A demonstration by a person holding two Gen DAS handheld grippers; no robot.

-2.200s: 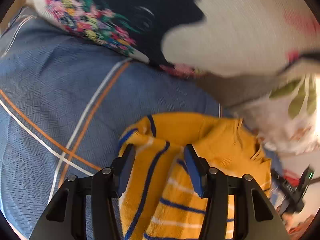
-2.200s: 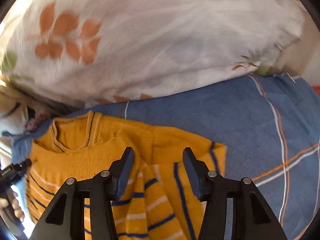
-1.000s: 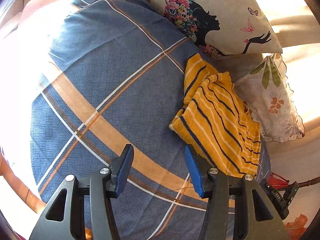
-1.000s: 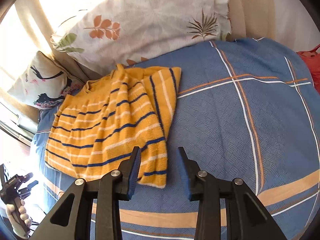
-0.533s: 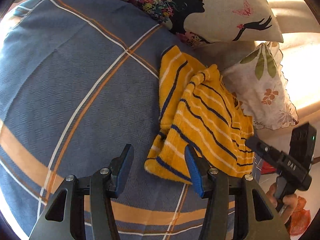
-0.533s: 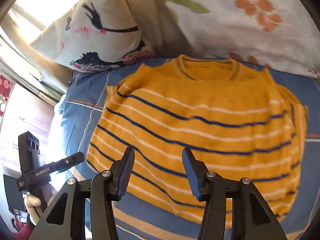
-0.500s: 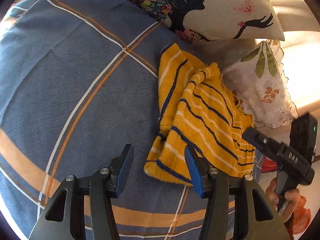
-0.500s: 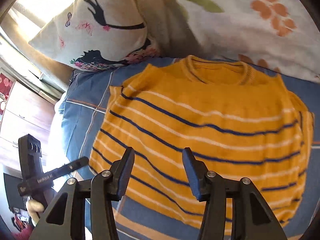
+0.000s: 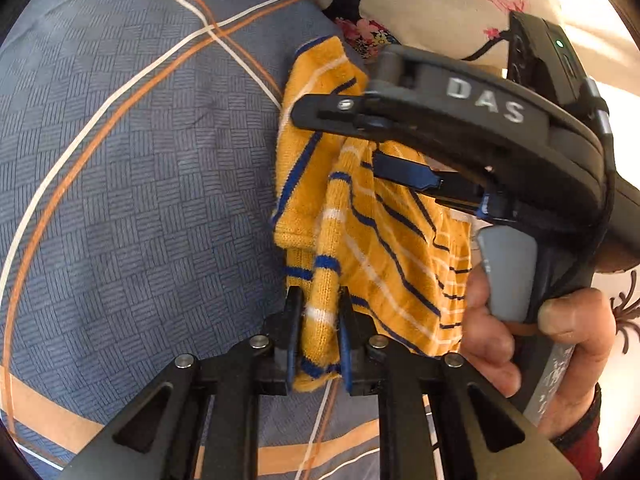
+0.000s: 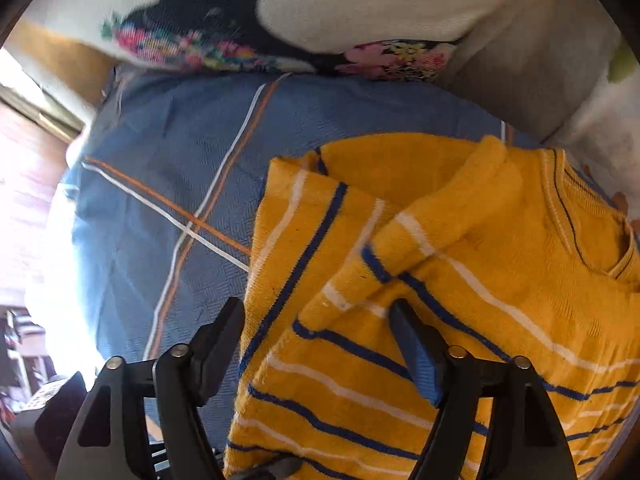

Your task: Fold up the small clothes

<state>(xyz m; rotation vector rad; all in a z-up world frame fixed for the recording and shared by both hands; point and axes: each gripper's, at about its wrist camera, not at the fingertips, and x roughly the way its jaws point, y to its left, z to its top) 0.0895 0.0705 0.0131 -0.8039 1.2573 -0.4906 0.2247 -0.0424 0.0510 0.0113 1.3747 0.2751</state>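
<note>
Yellow sweater (image 9: 320, 320) pinched in left gripper (image 9: 319, 336)

Sweater (image 10: 460, 264): fuzzy knit, matt. Bedspread (image 9: 132, 184): woven basket-pattern cloth. Right gripper (image 9: 400, 148): matt plastic, probably. Pillow (image 10: 320, 8): printed cloth.

Your left wrist view looks forward along the left tool (image 9: 319, 332), close above the bed (image 9: 140, 180). Your right wrist view faces the pillows (image 10: 320, 8) from near. Both share the yellow sweater (image 10: 460, 260).
</note>
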